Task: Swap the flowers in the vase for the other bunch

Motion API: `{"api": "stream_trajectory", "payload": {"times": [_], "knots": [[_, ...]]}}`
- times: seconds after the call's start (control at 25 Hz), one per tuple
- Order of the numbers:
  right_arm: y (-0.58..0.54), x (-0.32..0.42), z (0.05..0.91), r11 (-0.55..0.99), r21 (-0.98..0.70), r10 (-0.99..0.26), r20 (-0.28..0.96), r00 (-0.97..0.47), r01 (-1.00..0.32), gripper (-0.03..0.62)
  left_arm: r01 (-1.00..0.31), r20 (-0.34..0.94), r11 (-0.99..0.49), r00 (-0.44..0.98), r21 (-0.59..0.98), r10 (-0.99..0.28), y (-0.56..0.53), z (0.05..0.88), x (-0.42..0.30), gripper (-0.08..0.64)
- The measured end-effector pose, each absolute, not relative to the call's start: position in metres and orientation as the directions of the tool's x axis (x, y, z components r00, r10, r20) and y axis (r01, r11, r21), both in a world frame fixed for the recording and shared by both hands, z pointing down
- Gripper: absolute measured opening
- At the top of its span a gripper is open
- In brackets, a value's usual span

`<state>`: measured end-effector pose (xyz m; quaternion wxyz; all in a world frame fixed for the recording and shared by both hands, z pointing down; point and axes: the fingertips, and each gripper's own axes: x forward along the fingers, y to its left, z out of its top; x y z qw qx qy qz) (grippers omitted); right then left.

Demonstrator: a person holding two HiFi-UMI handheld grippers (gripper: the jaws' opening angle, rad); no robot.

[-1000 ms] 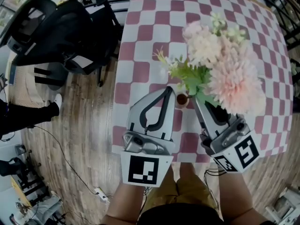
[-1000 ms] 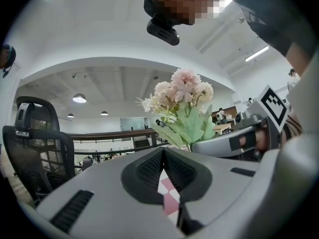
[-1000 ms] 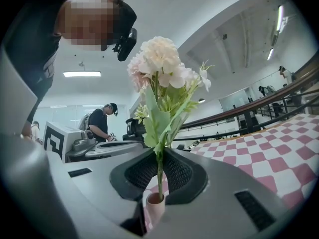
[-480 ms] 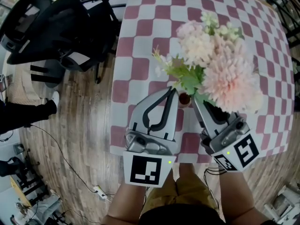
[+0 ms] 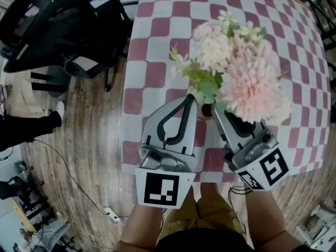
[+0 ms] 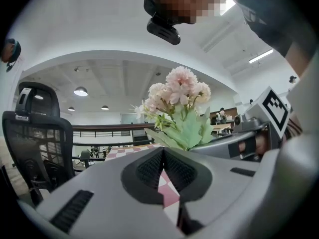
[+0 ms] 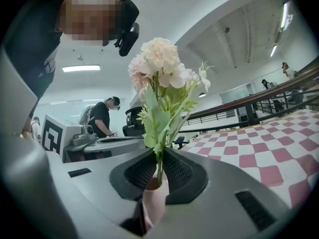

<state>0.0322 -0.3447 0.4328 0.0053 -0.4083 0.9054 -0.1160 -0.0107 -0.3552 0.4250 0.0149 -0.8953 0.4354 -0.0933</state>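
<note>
The right gripper [image 5: 215, 110] has its jaws clenched low on the stems [image 7: 159, 171] of the pink flower bunch [image 5: 247, 83], directly over the small pink vase [image 5: 204, 112] near the bench's [image 5: 157, 62] near edge. That low hold probably keeps the stems aimed at its mouth. The left gripper [image 5: 191, 100], jaws pressed together on nothing, hangs just beside the vase

Head view, change record:

- Bunch [image 5: 247, 80]: shifted toward 10 o'clock across counter [image 5: 157, 51]. Large pink bloom now nearer vase [image 5: 206, 109] than one second ago.
- Right hand-held gripper [image 5: 216, 112], clamped on stems: tips moved toward 9 o'clock. Strip of counter earlier visible between tips and vase mouth now closed up; tips just beside rim.
- Vase mouth: earlier fully exposed; green leaves now overlap rim at 12-to-2 o'clock.
- Whole bunch reads slightly smaller in frame than before.
</note>
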Motion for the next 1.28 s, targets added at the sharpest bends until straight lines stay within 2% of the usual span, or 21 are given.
{"api": "stream_trajectory", "payload": {"times": [0.72,1.28], "knots": [[-0.339,0.024,0.456,0.638,-0.156,-0.74,0.147,-0.657,-0.754,0.06,-0.777,0.156,-0.622,0.606,-0.097,-0.78,-0.357,0.43,-0.013,0.008],[-0.336,0.03,0.46,0.616,-0.151,-0.76,0.144,-0.634,-0.773,0.158,-0.794,0.168,-0.601,0.583,-0.09,-0.795,-0.353,0.438,-0.015,0.008]]}}
